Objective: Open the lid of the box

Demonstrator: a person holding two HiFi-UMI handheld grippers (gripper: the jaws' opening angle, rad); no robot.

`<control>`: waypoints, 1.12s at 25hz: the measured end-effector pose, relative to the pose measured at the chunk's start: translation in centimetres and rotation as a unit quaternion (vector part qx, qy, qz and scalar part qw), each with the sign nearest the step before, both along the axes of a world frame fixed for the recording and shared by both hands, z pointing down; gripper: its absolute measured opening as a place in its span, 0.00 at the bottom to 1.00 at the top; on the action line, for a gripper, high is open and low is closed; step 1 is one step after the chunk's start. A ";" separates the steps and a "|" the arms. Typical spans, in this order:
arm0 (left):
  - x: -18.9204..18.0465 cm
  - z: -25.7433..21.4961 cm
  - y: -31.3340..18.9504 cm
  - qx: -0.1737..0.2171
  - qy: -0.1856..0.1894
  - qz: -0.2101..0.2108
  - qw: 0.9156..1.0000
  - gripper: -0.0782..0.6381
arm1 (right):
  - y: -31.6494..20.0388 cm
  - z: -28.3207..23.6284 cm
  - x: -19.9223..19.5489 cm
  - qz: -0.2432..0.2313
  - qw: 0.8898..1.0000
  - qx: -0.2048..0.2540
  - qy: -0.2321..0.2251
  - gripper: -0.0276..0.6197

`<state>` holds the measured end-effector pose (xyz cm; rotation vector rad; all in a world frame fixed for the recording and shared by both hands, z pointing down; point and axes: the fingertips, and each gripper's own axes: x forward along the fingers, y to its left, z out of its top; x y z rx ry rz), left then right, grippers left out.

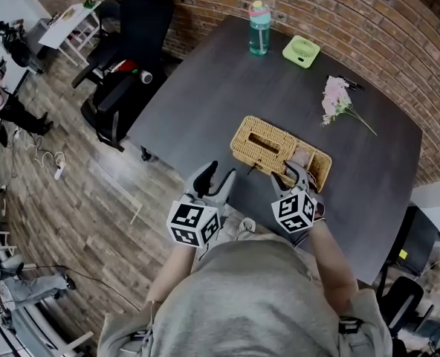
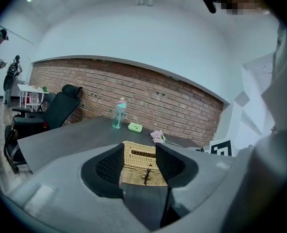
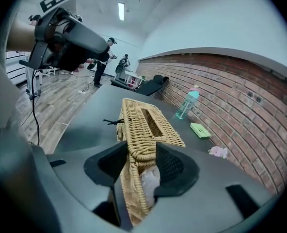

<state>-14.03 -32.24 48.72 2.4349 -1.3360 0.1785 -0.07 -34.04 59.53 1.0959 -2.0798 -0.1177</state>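
Closest to the person, the left gripper [image 1: 211, 175] [image 2: 139, 165] hangs over the tabletop's [image 1: 205, 95] near edge, just left of the wicker box [image 1: 320, 168] [image 2: 139, 166]. Its jaws stand wide apart with nothing between them, and they do not touch the box, which lies a little beyond them.

The right gripper [image 1: 293, 171] [image 3: 142, 161] is at the box's right end. Its jaws are clamped on the rim of the woven lid [image 1: 263, 143] [image 3: 148, 125]. That end of the lid is lifted off the box, and the gap shows something white and crumpled [image 3: 150, 178] inside, perhaps paper. The lid has a long slot along its top. A short black cord [image 1: 251, 171] [image 3: 113, 122] sticks out from the box's front side, between the two grippers.

The box sits near the middle of the dark tabletop. Beyond it to the right lie some pink flowers [image 1: 337, 99]. Farther back stand a small green fan [image 1: 302, 50] and, left of that, a teal bottle [image 1: 259, 28] with a pink cap. A brick wall [image 1: 316, 6] runs behind the tabletop, and a black office chair [image 1: 123, 88] stands off to the left of the box.
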 end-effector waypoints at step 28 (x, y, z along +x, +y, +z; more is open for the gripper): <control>-0.7 0.0 0.8 0.000 0.021 -0.012 1.000 0.38 | -0.8 -6.5 0.6 -0.006 0.998 0.051 -0.026 0.19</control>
